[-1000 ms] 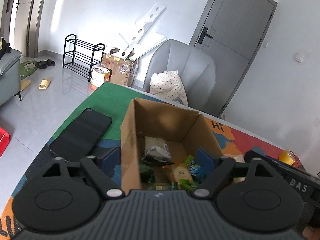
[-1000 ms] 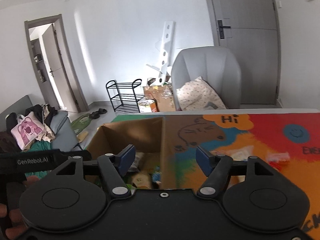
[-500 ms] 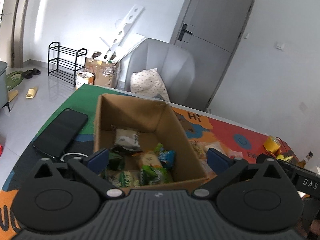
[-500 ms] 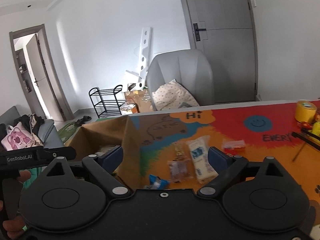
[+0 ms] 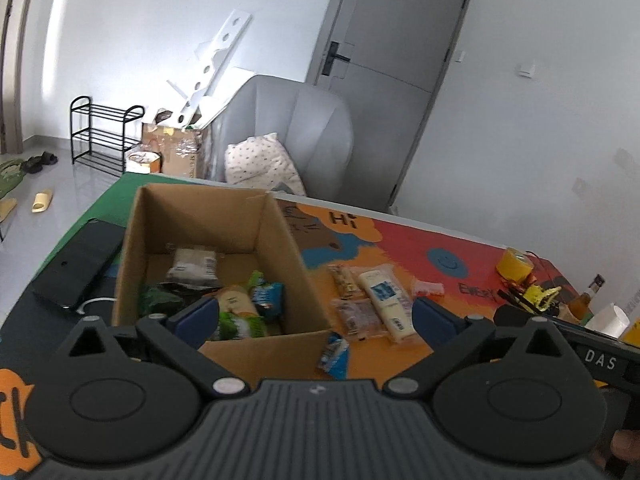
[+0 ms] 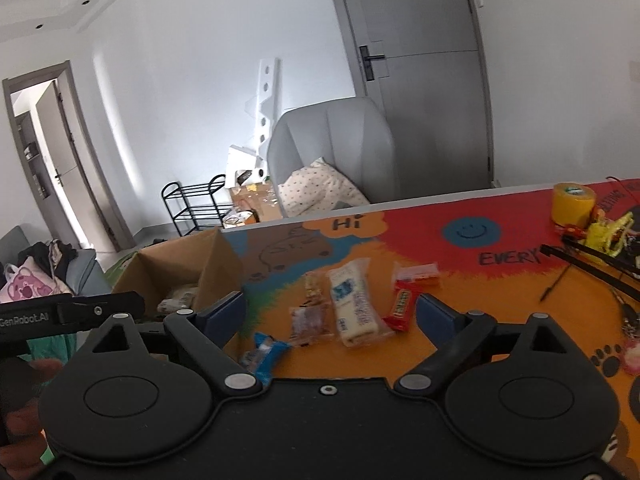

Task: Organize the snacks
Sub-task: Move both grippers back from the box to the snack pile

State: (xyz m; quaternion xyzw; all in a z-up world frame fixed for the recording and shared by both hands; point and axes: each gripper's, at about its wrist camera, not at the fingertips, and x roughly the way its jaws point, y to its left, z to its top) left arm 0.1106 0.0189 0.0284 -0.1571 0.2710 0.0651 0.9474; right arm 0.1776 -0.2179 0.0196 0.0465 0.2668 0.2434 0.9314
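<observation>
Right now we hold both grippers spread wide and empty above the mat [image 6: 460, 300], so what counts is which loose snack lies closest to which fingers, measured from the box [image 5: 280, 240].

Nearest of all is the blue packet [image 6: 262, 354], touching or just off the box's near right corner. In the right wrist view it sits low and left of centre, just beside the left pad of the right gripper [image 6: 330, 316]; in the left wrist view the same packet [image 5: 334, 354] lies between the pads of the left gripper [image 5: 314, 314], toward the middle. Its long axis runs on a slant, roughly away from us. We judge either hand could take it, the left perhaps more squarely.

Next out from the box come the clear packet [image 6: 310, 322] and, to its right, the white bar [image 6: 354, 306]. The bar's long axis points away from us, nearly along the right fingers, so closing across its width would need little turning. It lies almost midway between the right pads, which makes it the right hand's natural pick.

Right of the bar lies the red bar [image 6: 402, 310], slanted, close to the right pad. Farther from the box are a small gold packet [image 6: 312, 286] and a red-and-white packet [image 6: 416, 272].

Inside the box several snacks [image 5: 236, 304] already lie, so we judge the sorting partly done, with six pieces left on the mat
</observation>
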